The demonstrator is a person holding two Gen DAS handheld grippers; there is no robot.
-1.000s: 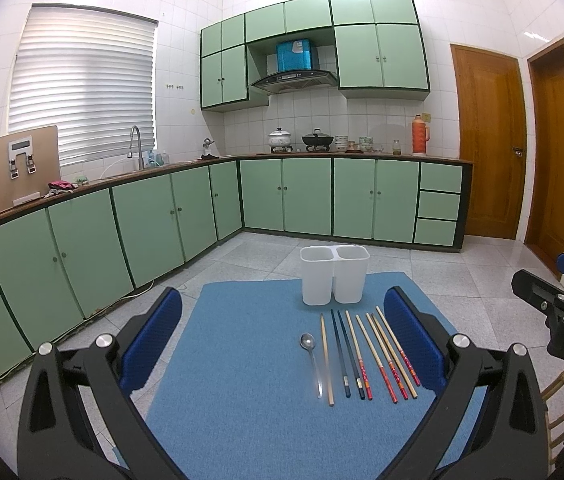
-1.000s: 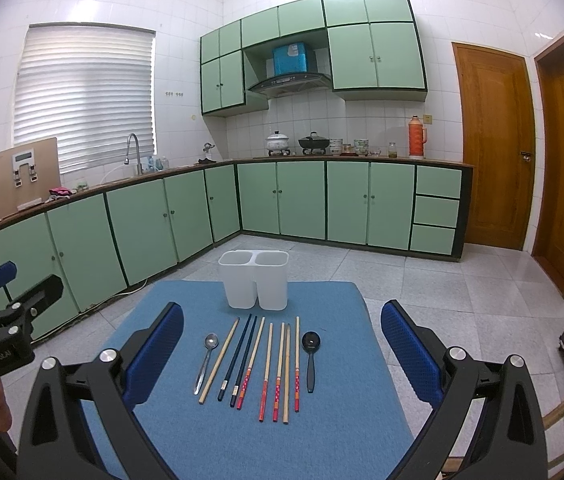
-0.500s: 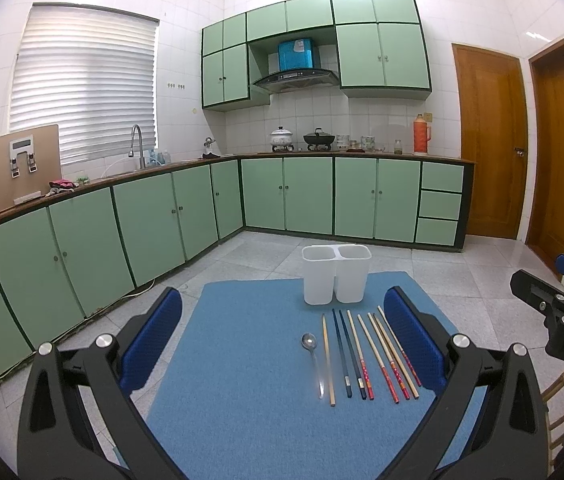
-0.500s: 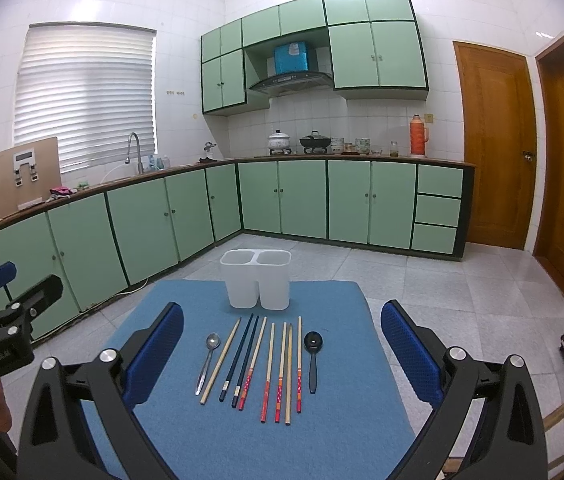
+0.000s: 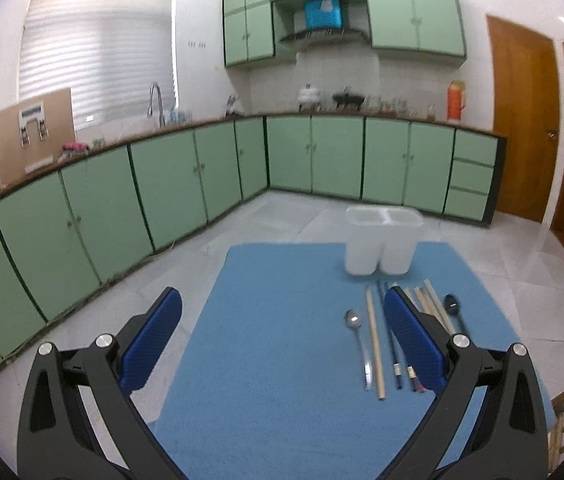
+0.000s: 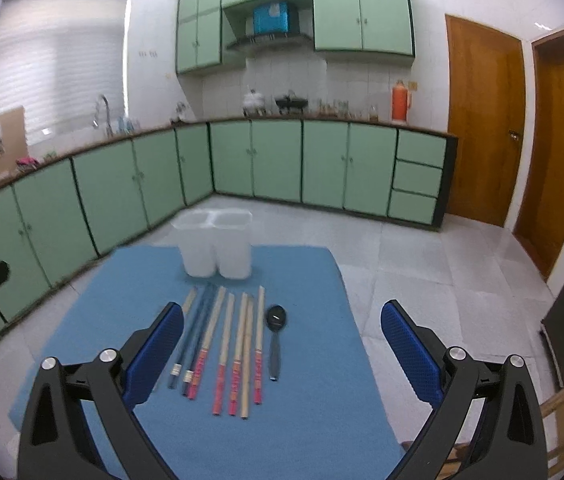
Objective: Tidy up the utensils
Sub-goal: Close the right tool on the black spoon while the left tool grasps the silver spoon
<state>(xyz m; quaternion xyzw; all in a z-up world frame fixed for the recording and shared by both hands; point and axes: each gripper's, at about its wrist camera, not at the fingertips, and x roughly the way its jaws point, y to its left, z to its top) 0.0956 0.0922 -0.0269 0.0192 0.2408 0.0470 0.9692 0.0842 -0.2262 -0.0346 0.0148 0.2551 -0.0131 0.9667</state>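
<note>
1. Both grippers, left (image 5: 282,330) and right (image 6: 282,334), hang wide open over the blue cloth mat (image 6: 314,420), holding nothing.
2. Wooden chopsticks (image 6: 242,344), silver metal spoon (image 5: 356,332) and black plastic spoon (image 6: 275,336) lie in a row.
3. White two-compartment plastic holder (image 6: 218,248) stands just behind them.

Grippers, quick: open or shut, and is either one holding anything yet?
Left gripper: open, holding nothing.
Right gripper: open, holding nothing; it hangs above the chopsticks.
</note>
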